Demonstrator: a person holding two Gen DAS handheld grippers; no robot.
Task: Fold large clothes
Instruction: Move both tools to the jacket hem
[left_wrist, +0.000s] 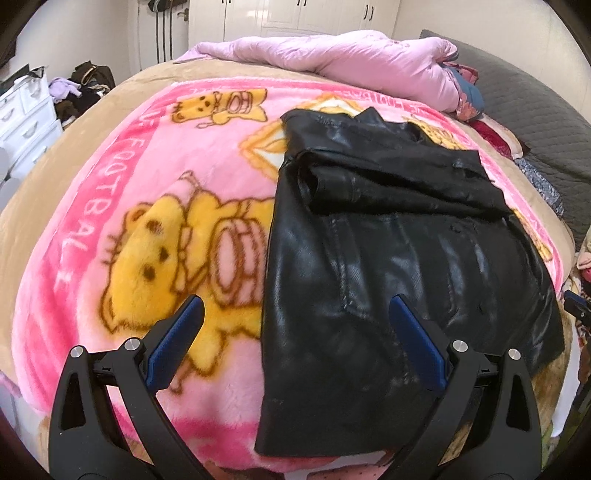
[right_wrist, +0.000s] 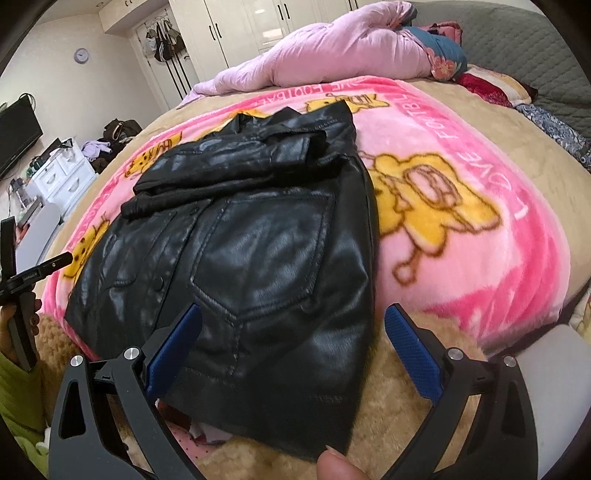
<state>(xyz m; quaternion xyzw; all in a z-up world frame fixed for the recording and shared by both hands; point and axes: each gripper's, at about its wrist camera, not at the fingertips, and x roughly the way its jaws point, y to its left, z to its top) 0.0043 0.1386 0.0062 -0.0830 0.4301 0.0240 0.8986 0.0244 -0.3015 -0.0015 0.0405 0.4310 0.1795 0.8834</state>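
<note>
- A black leather jacket (left_wrist: 388, 258) is laid on a pink cartoon blanket (left_wrist: 147, 221) spread over the bed (right_wrist: 535, 155), with its sleeves already folded across the upper part.
- The jacket's long axis is seen to run away from both cameras, collar end far, hem end near.
- The left hand-held gripper (left_wrist: 295, 321) is held with its jaws spread wide and nothing between them; the jacket's left edge lies between its fingers, the right finger over the leather, the left over the blanket.
- The right hand-held gripper (right_wrist: 293, 325) is likewise spread open and empty, poised over the hem corner nearest it, above the stitched pocket (right_wrist: 266, 251).
- Both are judged about equally near the hem, one to each side, so a lift of the hem toward the collar appears to be called for.
- A pink quilt (left_wrist: 332, 62) is bunched at the far end of the bed, well apart from the jacket.
</note>
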